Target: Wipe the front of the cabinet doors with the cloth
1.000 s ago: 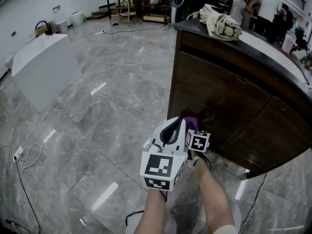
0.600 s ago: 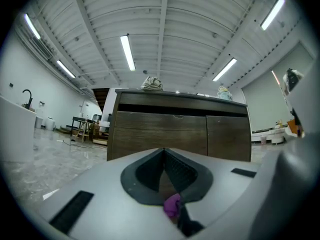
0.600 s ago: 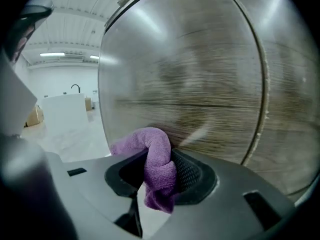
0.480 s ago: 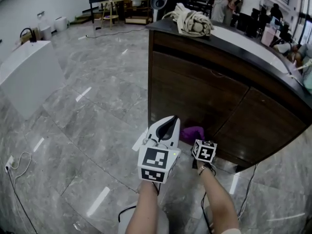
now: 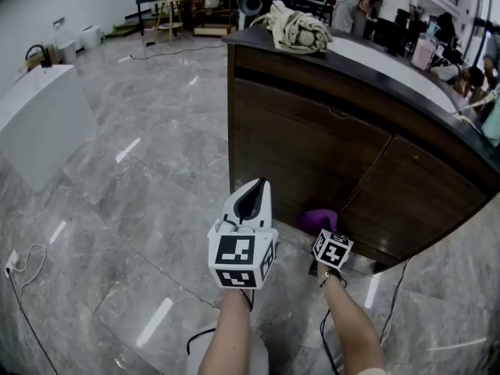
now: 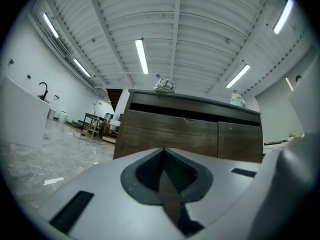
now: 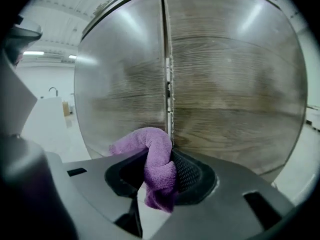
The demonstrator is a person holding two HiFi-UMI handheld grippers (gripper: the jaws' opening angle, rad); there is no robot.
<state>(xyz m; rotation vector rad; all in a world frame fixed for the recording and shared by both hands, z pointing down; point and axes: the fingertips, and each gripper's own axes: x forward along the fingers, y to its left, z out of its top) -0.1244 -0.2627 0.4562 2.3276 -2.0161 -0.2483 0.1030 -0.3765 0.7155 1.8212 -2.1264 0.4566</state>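
Cloth [image 7: 155,145], purple and twisted into a thick rope, is pinched between the jaws of the right gripper [image 7: 160,174]; one end humps up over the jaw tips and a short tail hangs down behind them. The right gripper view looks straight at the cabinet [image 5: 312,143] from very near, with the seam [image 7: 168,84] between the two wooden doors running up the middle. The cloth's hump lies just in front of that seam, on the left door [image 7: 120,84] side; whether it presses on the wood or sits a hair off it cannot be told. The right door [image 7: 235,84] fills the other half of that view. In the head view the cloth shows as a purple spot low at the cabinet's foot, near where the doors meet, with the right gripper's marker cube [image 5: 333,250] just below it. The left gripper [image 5: 251,198] is held out in front of the cabinet, apart from it, its jaws closed together with nothing between them; its own view looks up along the cabinet front toward the ceiling lights [image 6: 142,56]. A cream bundle [image 5: 300,26] lies on the dark countertop [image 5: 391,70] at the cabinet's left end. The floor [image 5: 141,178] is grey marble tile. A white block [image 5: 39,119] stands well off to the left, and a cable [image 5: 25,266] trails over the tiles near it. People stand behind the counter, top right.
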